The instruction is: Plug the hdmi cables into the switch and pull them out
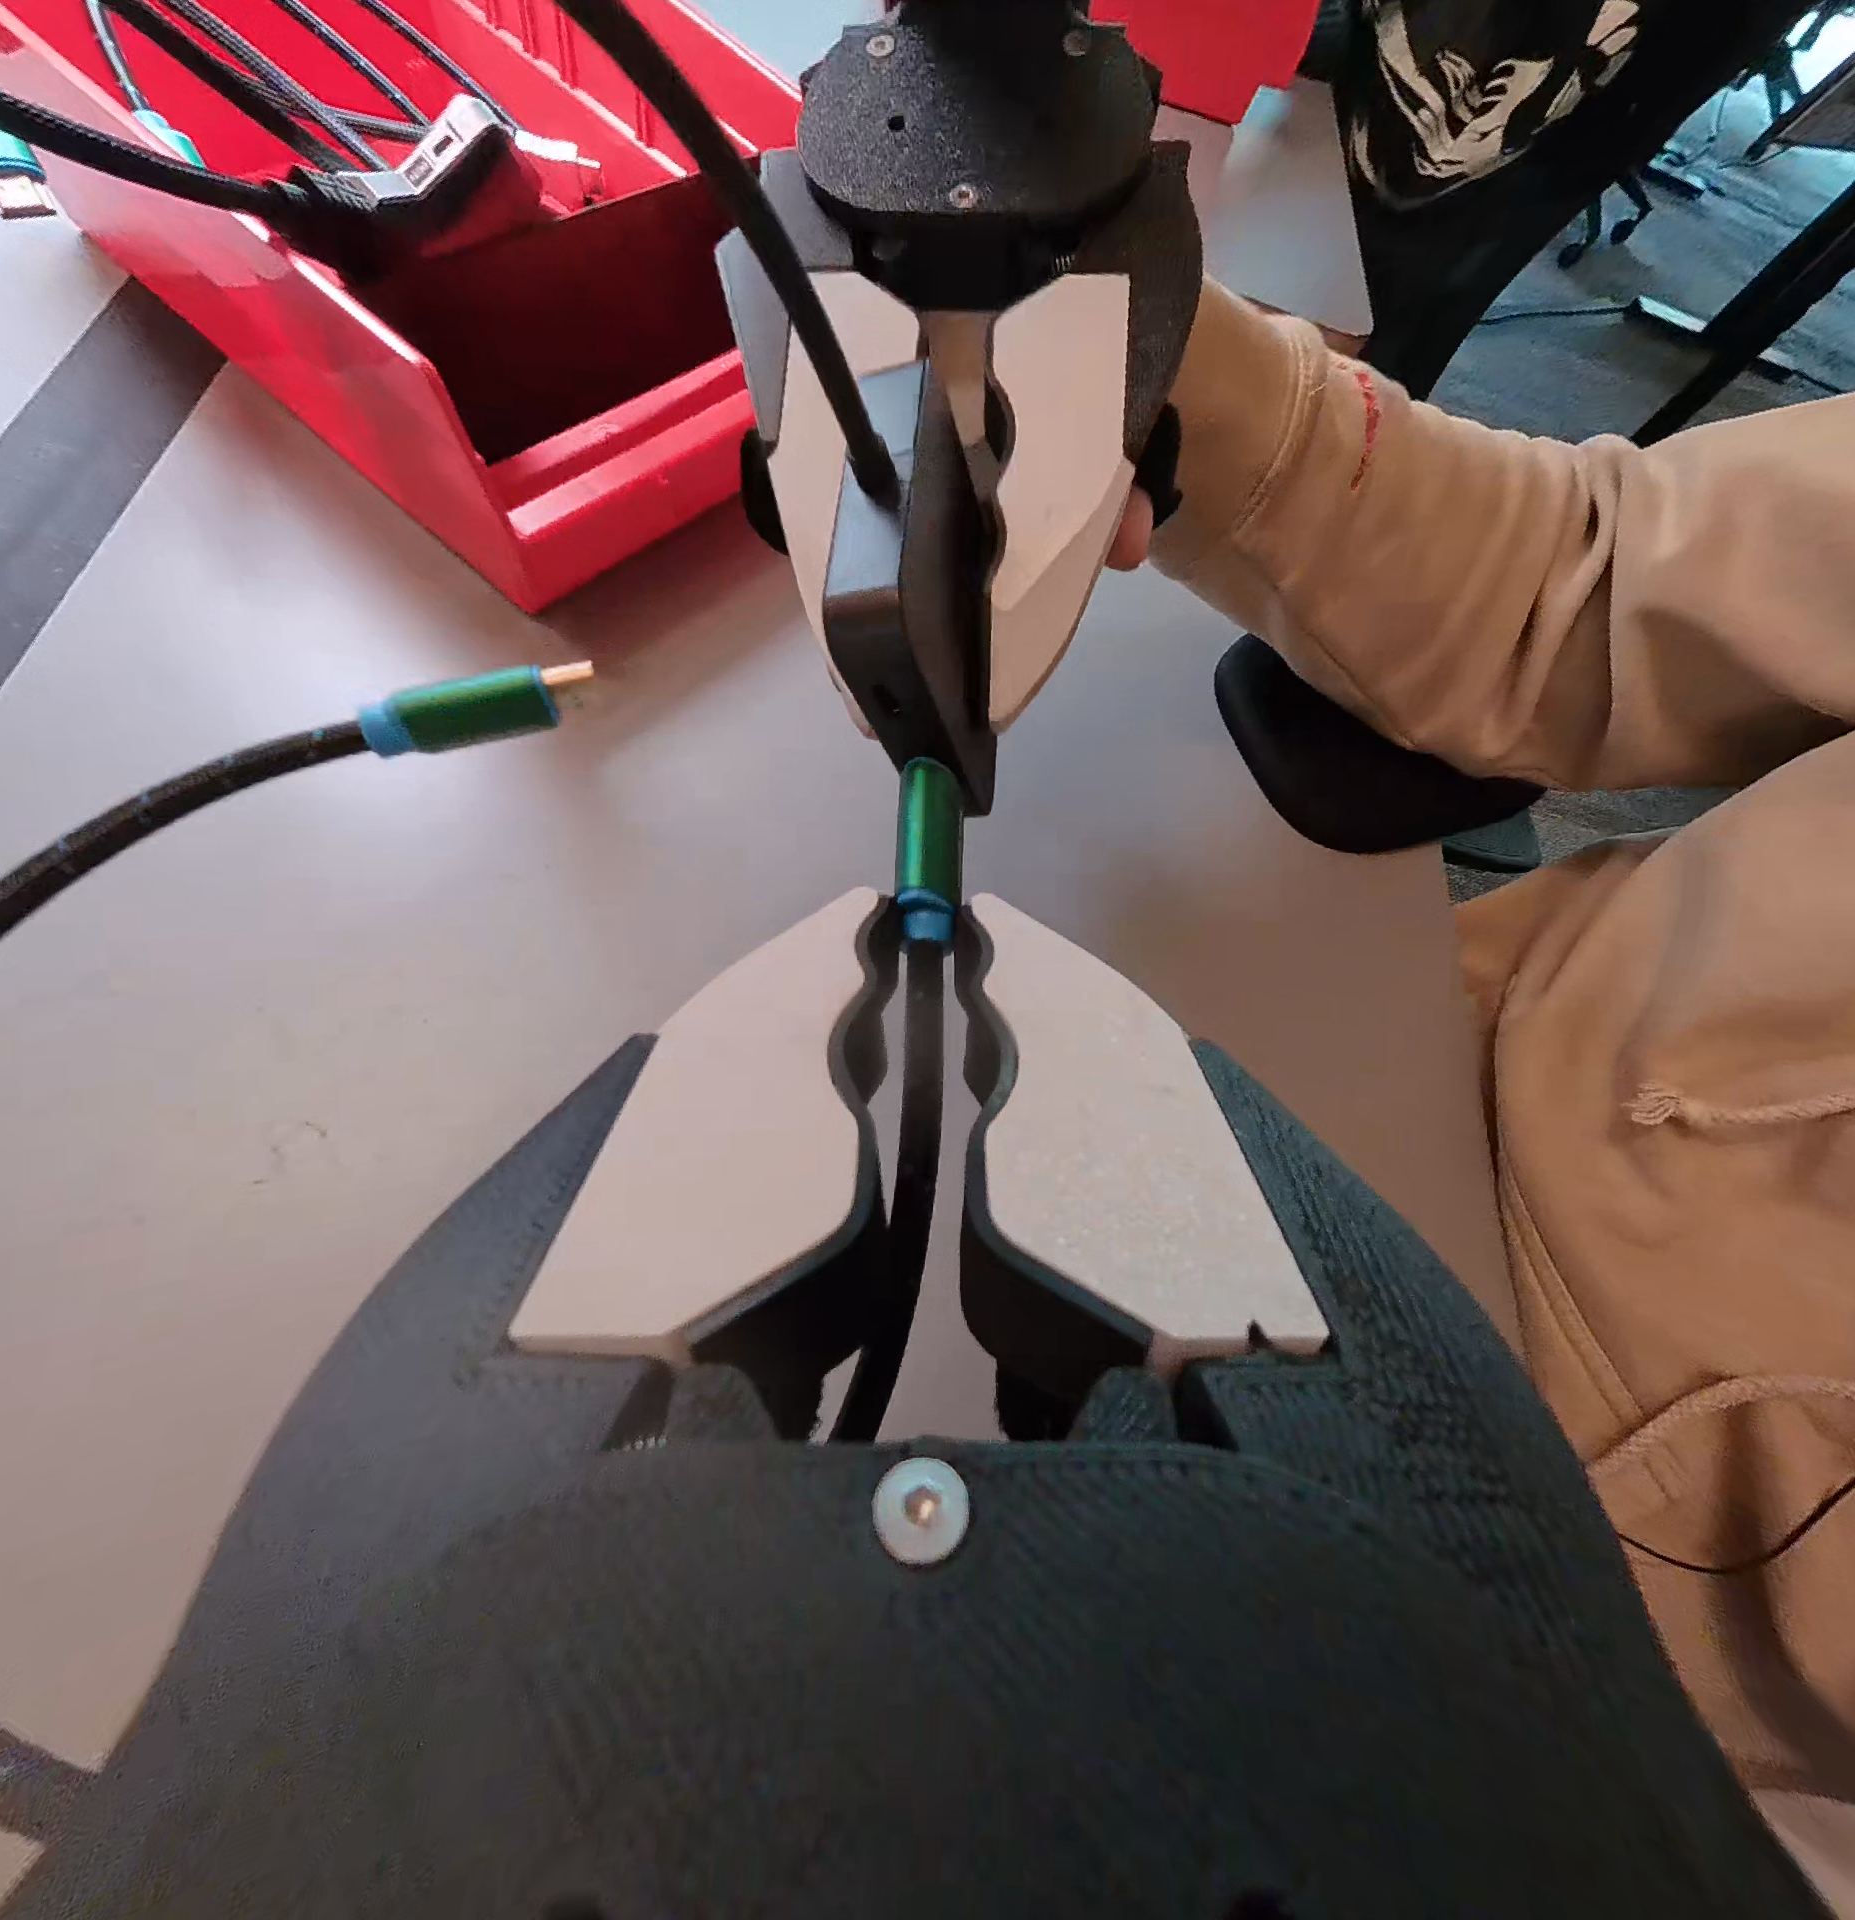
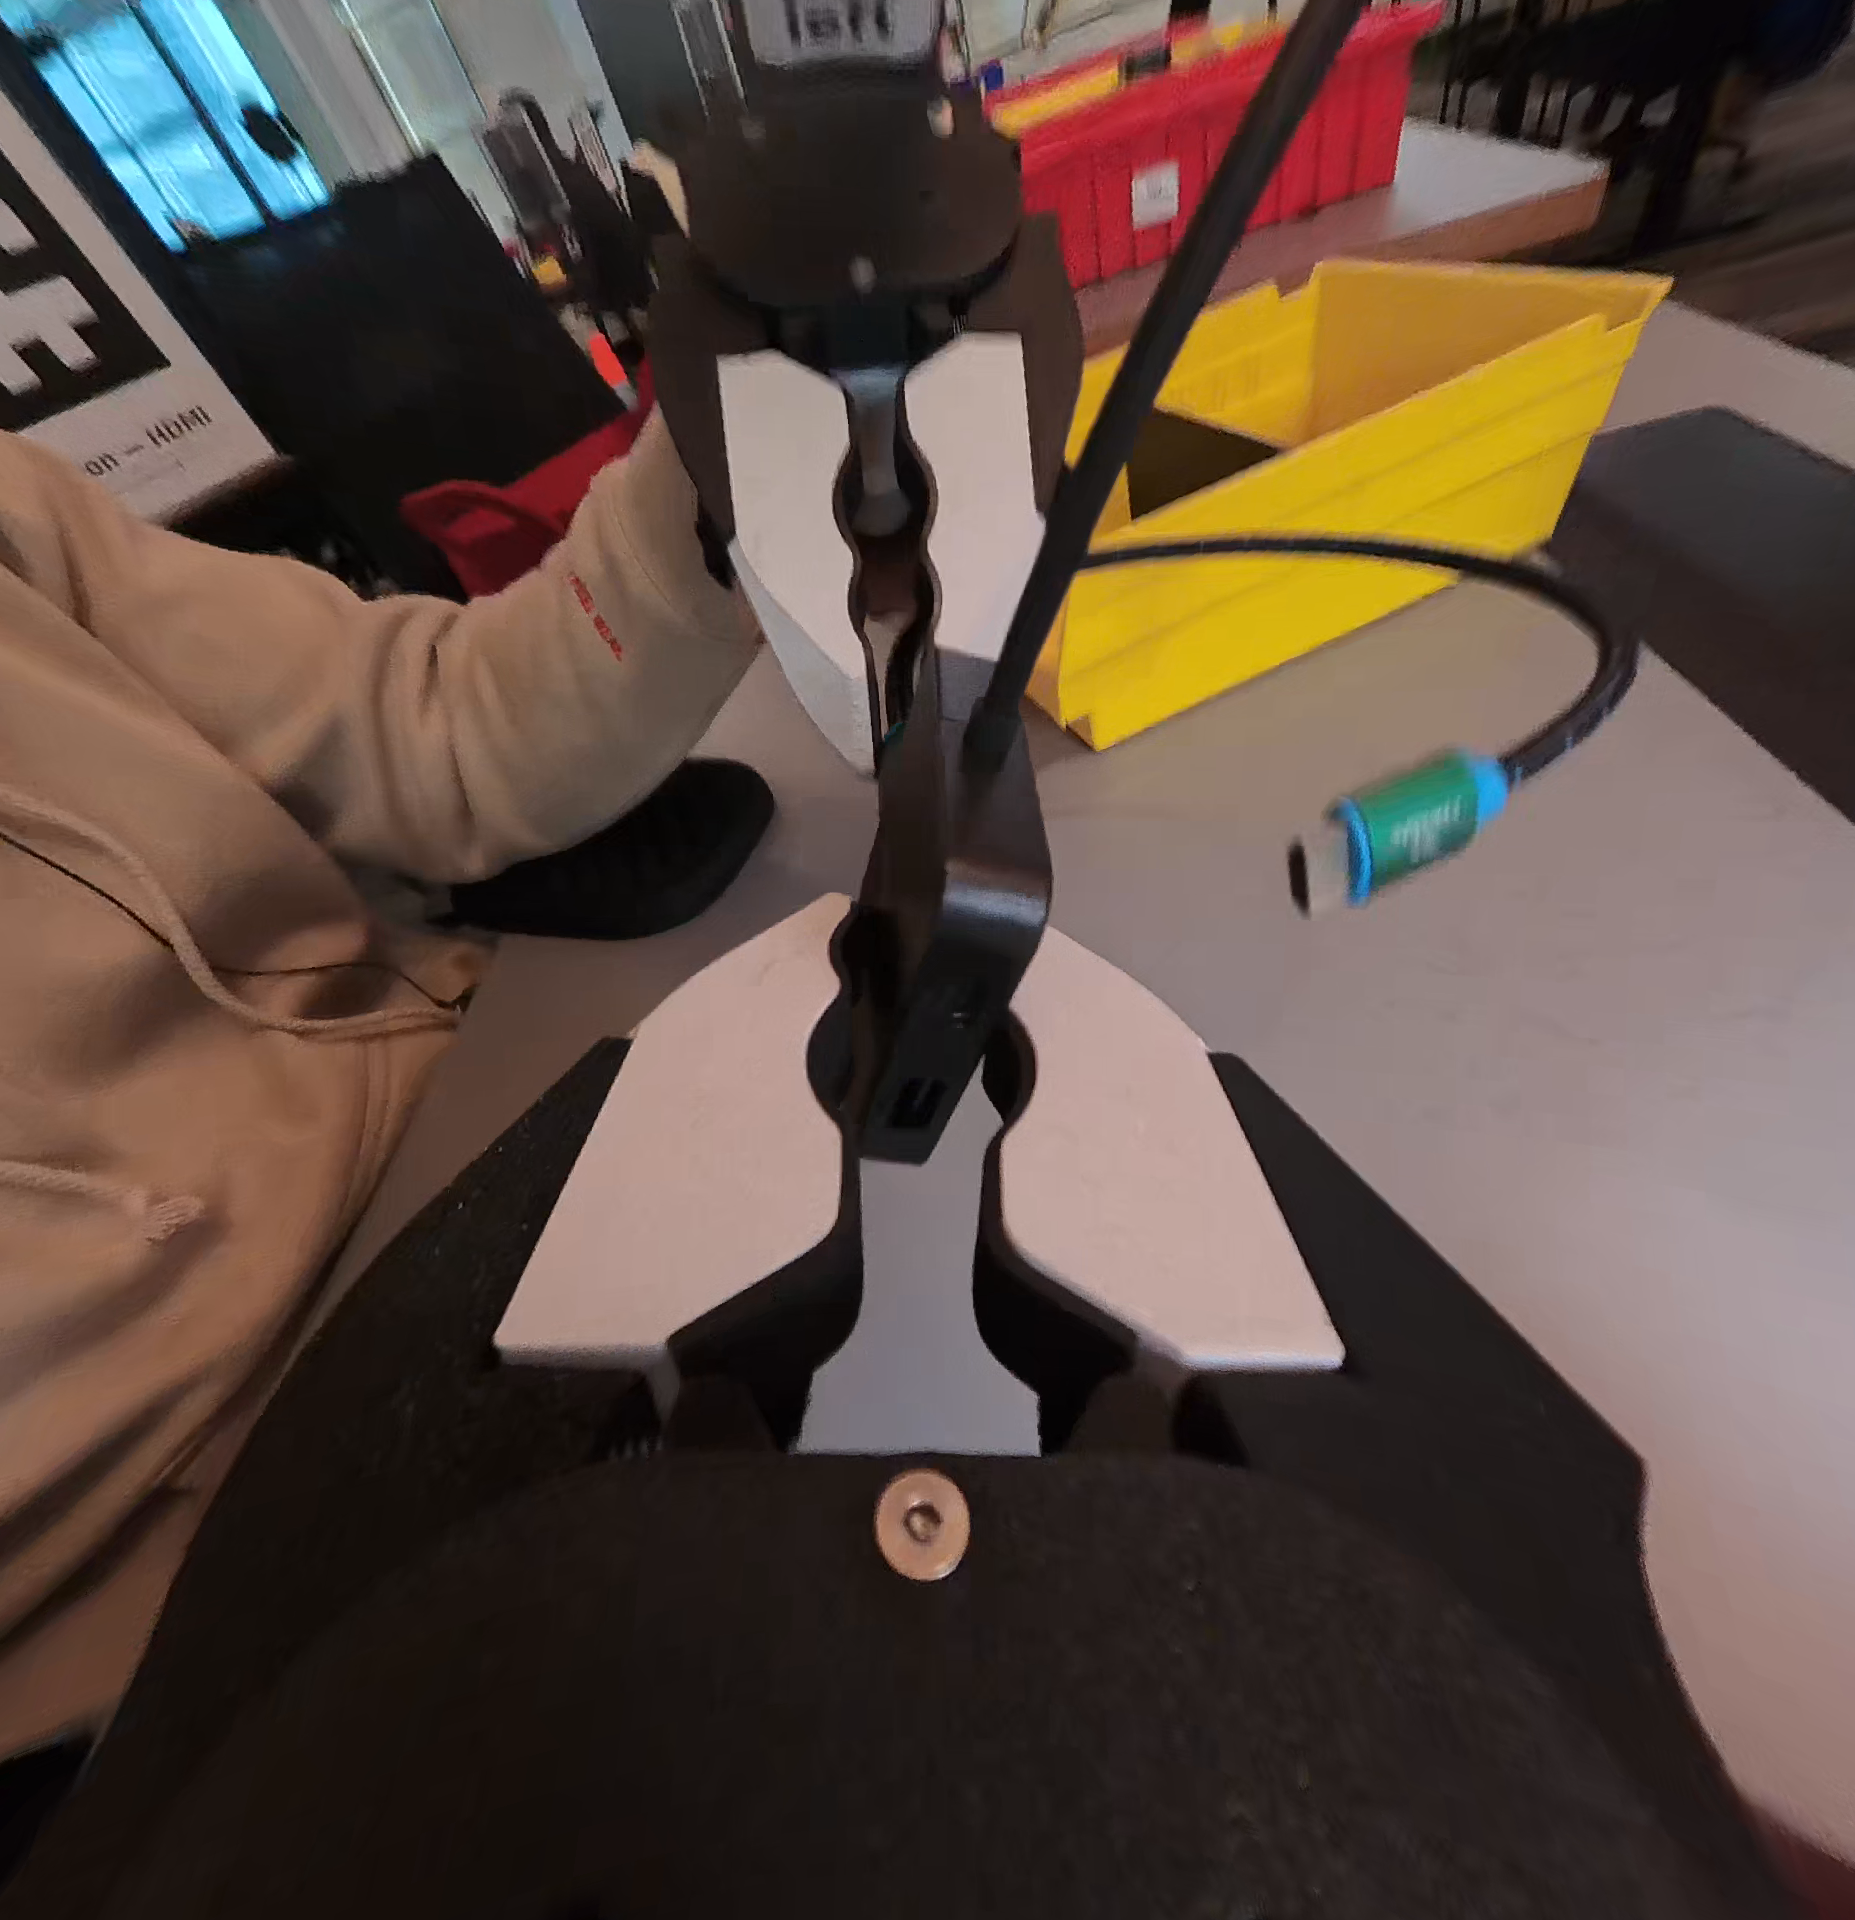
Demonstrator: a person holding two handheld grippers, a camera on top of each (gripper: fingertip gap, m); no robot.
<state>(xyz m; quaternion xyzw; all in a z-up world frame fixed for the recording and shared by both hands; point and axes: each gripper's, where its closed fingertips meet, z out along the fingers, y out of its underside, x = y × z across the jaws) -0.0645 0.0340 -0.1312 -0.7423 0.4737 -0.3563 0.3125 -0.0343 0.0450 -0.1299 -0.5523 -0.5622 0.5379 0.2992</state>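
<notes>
My left gripper (image 1: 921, 920) is shut on a black cable just behind its green HDMI plug (image 1: 929, 831). The plug's front end meets the near end of the black switch (image 1: 873, 582), and its metal tip is hidden. My right gripper (image 1: 933, 727) faces me and is shut on the switch. In the right wrist view my right gripper (image 2: 938, 935) grips the switch (image 2: 949, 997), with an empty port facing the camera, and the left gripper (image 2: 897, 727) is opposite. The switch's own black cable (image 2: 1110, 416) rises away. A second green HDMI plug (image 1: 476, 707) lies loose on the table (image 2: 1416, 831).
A red bin (image 1: 310, 343) holding cables and a grey adapter stands on the far left of the table. A yellow bin (image 2: 1349, 468) stands beyond the loose cable. A person's tan sleeve (image 1: 1422, 582) and body lie along the table edge, by a black armrest (image 1: 1359, 769). The gap from one gripper's tips to the other's is roughly 4 centimetres.
</notes>
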